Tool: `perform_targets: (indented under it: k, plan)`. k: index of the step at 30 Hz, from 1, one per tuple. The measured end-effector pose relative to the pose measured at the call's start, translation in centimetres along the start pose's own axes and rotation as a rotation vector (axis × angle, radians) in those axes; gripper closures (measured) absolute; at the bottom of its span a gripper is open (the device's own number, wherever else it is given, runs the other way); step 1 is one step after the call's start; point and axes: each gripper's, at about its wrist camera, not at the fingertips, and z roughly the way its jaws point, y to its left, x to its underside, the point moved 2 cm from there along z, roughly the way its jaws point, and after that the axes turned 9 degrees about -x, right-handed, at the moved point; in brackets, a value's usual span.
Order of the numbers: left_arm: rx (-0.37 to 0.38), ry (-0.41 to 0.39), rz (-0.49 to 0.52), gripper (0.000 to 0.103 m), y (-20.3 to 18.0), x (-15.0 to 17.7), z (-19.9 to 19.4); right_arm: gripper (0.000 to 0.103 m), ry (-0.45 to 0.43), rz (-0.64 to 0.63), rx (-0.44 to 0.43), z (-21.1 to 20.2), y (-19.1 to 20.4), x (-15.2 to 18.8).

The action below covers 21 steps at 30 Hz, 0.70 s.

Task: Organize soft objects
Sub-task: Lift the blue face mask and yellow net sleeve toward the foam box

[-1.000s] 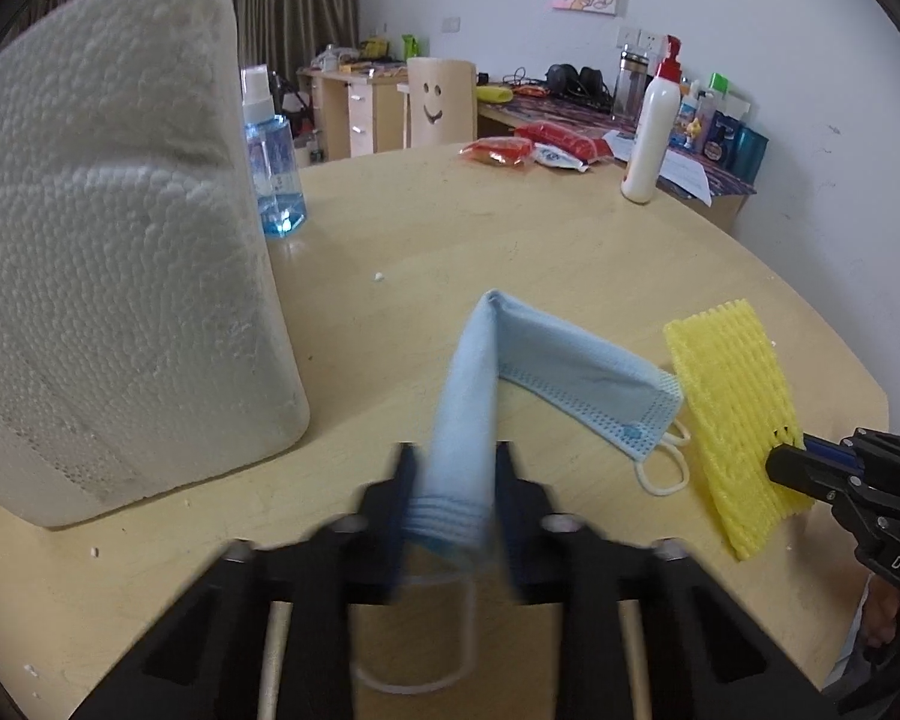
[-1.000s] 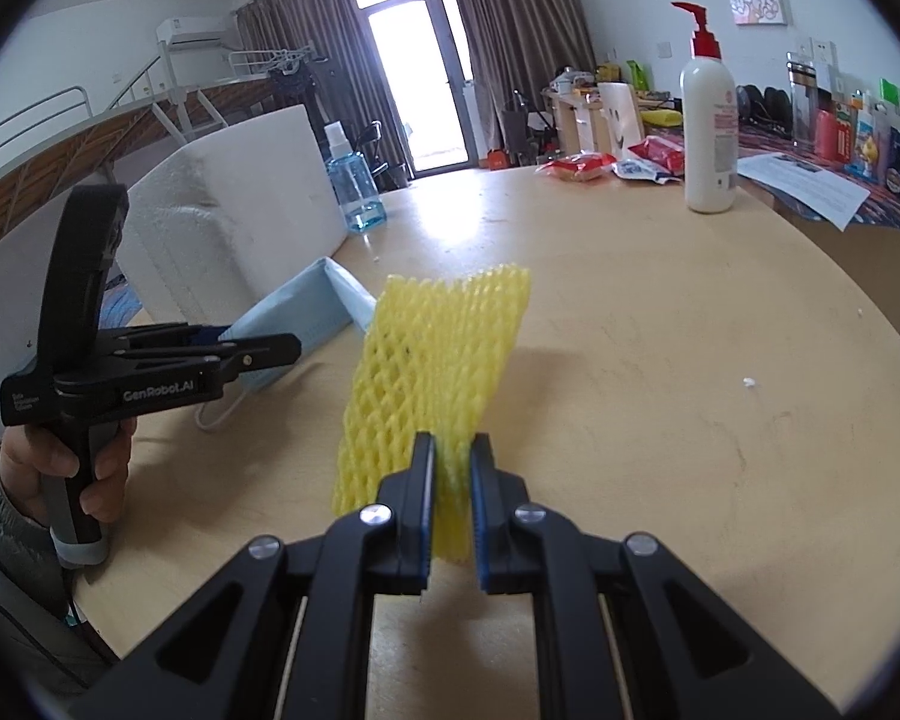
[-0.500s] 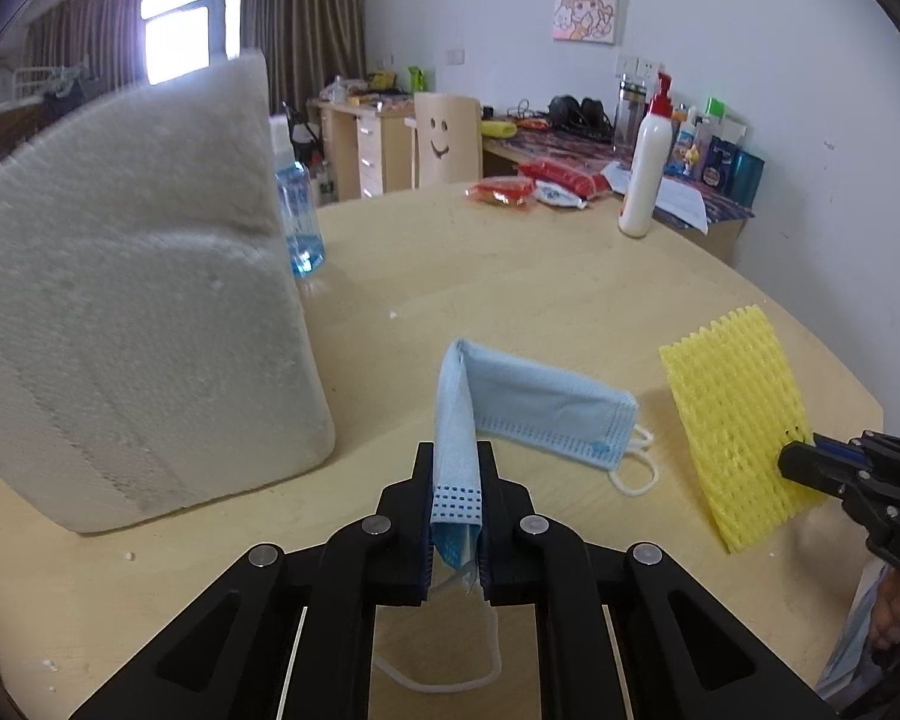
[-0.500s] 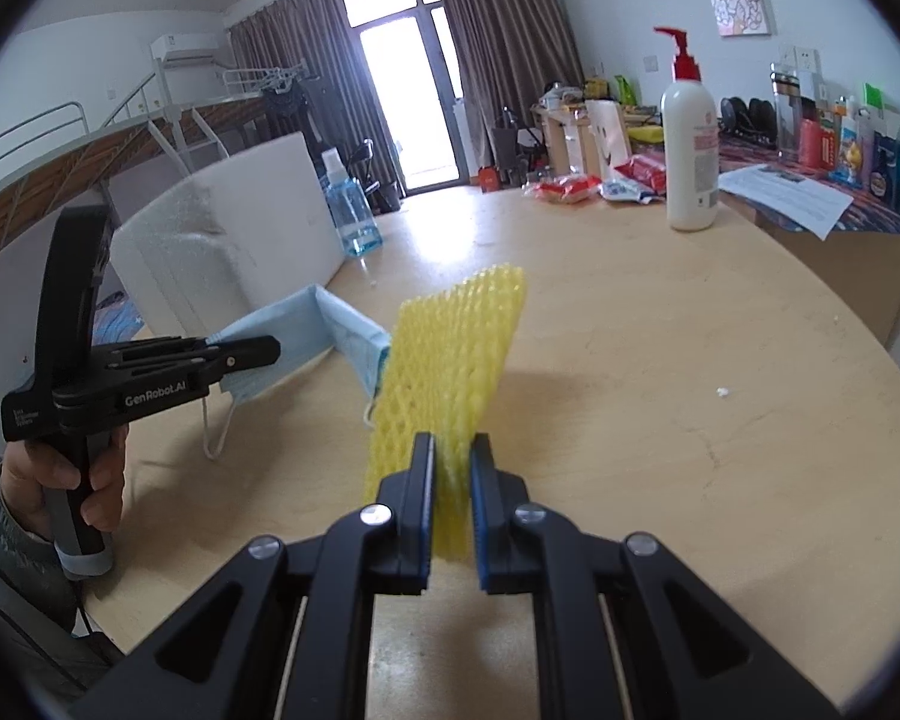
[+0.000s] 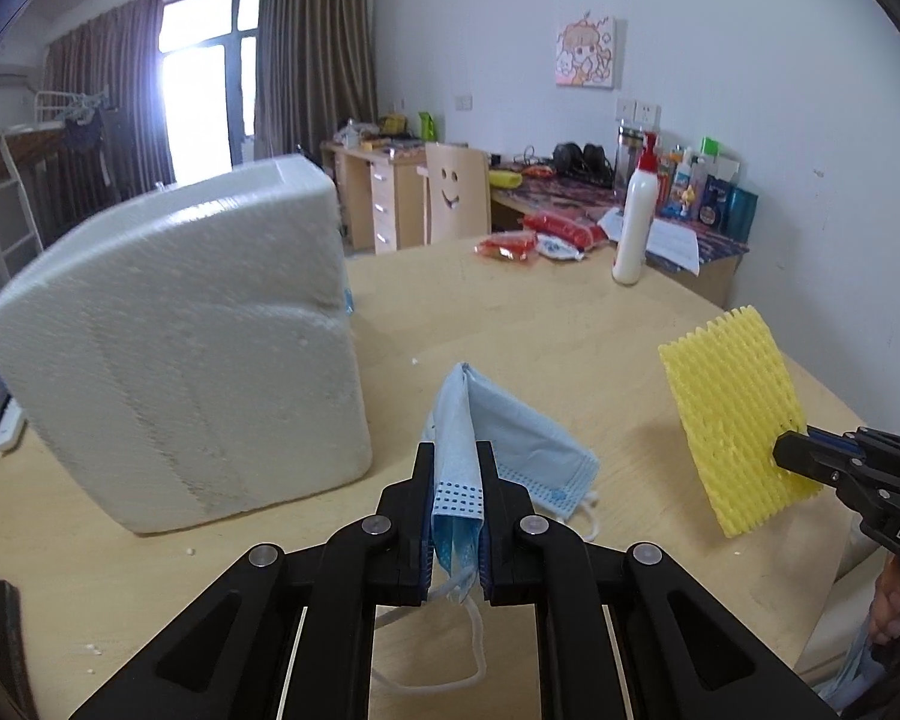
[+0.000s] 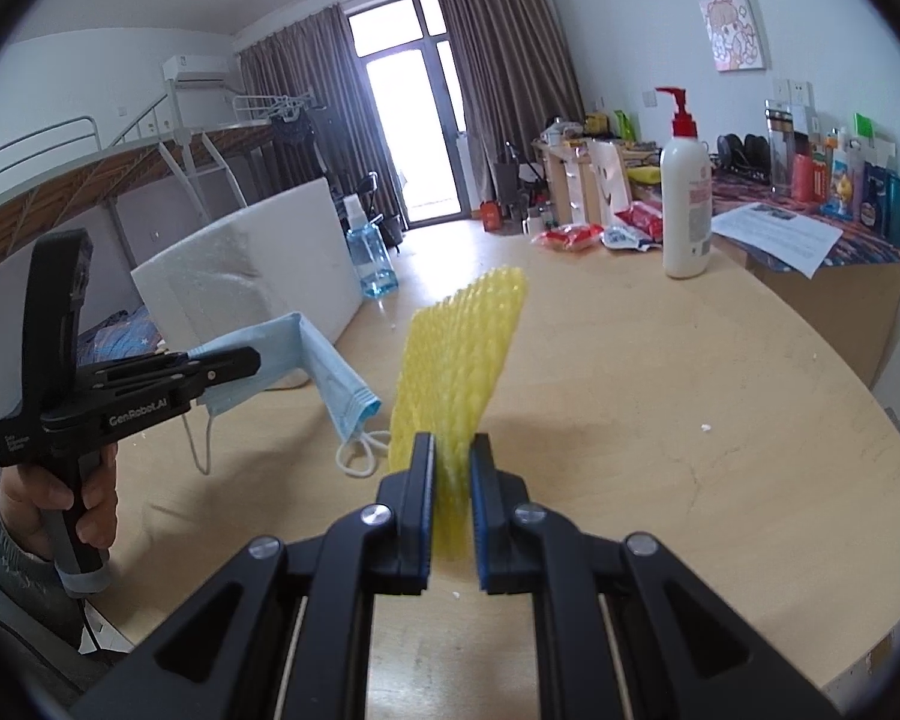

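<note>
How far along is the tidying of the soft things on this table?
Both pickups look done: the left tool is shut on the blue face mask, the right tool on the yellow foam net, both mostly lifted off the round table. Putting them away remains; nothing sits in a final spot yet.

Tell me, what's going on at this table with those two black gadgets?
A person is sorting soft things with a hand-held tool in each hand. The left tool is clamped on a blue face mask, whose far end hangs near the table. The right tool pinches a yellow foam net. A white foam block stands beside them.
</note>
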Motion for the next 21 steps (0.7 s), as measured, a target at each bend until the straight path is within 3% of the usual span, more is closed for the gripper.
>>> perform_targets:
  k: [21]
  plan:
    - [-0.034,-0.228,-0.001,0.091,1.8,1.1,-9.3,0.089,-0.125,-0.099,-0.008,-2.9,4.9,-1.4]
